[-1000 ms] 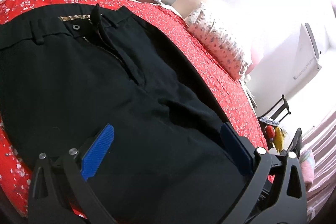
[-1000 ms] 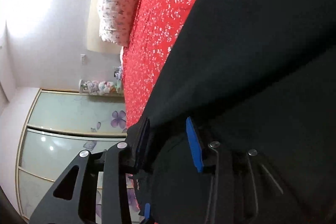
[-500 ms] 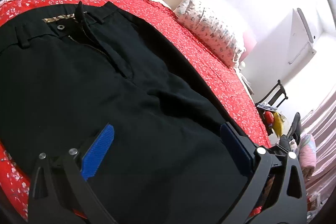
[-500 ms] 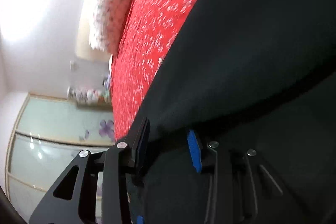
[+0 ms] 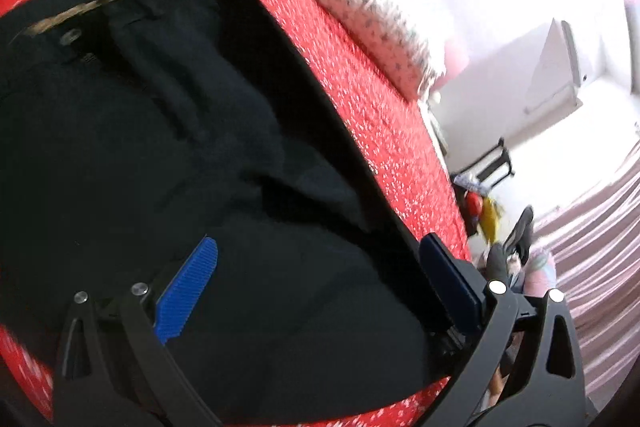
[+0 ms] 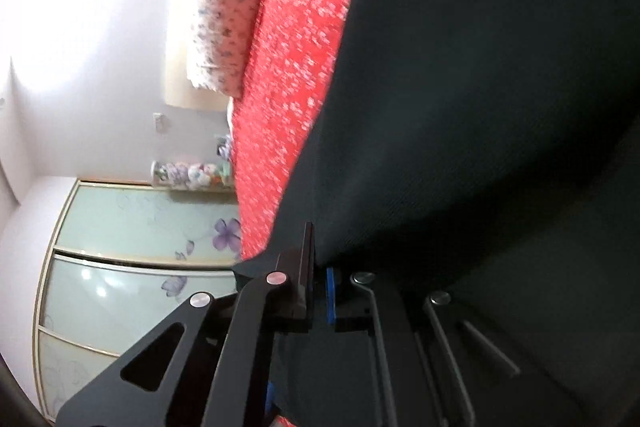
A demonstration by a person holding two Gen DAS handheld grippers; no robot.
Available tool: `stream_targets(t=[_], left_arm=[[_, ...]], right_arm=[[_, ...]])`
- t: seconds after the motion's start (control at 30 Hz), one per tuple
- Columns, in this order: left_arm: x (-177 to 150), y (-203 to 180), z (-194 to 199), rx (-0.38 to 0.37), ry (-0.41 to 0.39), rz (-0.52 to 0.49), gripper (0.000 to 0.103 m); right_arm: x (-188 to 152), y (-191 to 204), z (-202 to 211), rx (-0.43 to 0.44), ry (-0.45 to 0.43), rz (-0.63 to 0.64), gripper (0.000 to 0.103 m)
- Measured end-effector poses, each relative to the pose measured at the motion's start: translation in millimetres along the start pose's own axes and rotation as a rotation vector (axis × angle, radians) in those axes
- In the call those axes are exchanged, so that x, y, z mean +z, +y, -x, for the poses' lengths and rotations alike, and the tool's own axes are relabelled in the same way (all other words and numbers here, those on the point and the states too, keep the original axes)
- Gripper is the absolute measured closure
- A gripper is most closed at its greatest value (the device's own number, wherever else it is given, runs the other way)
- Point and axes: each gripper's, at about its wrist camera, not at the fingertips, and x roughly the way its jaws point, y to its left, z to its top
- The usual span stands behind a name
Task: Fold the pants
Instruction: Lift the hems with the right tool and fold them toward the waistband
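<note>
Across the red bedspread (image 5: 372,99) lie the black pants (image 5: 168,155), soft and limp, so my right gripper (image 6: 318,291) pinches the doubled fabric edge while my left gripper (image 5: 320,291) hovers spread above them.

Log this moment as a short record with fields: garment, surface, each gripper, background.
garment: black pants, spread out, waistband button showing
surface: red floral bedspread
left gripper: open, over the pants, nothing pinched
right gripper: shut on the pants' edge
background: floral pillow at the bed's far end; wardrobe doors with purple flowers
fold state: no finished fold visible
</note>
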Motion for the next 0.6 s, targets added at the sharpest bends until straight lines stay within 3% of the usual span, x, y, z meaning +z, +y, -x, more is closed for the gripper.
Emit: stream_targets(t=[0.13,0.17,0.33,0.5,0.57,0.6], left_arm=[[50.7,-30.7,-31.6,0.085,0.002,-0.061,0.002],[66.7,-39.2,-44.9,0.138,-0.008,-0.074,0.002],[122.1,-41.1,-106.4,0.351,-0.005,0.033,0.005],[153.4,-18.2,-157.6,0.623,0.027,0.061,0.033],[156.5,-1.8,-163.6,0.663,0.034,0.094,0.055],[155.2,8.2,-163.1,0.642,0.039,0.126,0.064]], right_arm=[[2.4,-0.6,-4.0,-0.016,0.025,0.015,0.099],[3.0,0.5,-4.5,-0.024,0.028,0.024,0.099],[7.2,3.0,-11.3,-0.042,0.053,0.034,0.099],[11.5,3.4,-12.4,-0.048,0.087,0.058,0.099],[13.6,4.5,-13.3,-0.050,0.098,0.069,0.099],[14.5,5.8,-14.4,-0.050,0.100,0.071,0.099]])
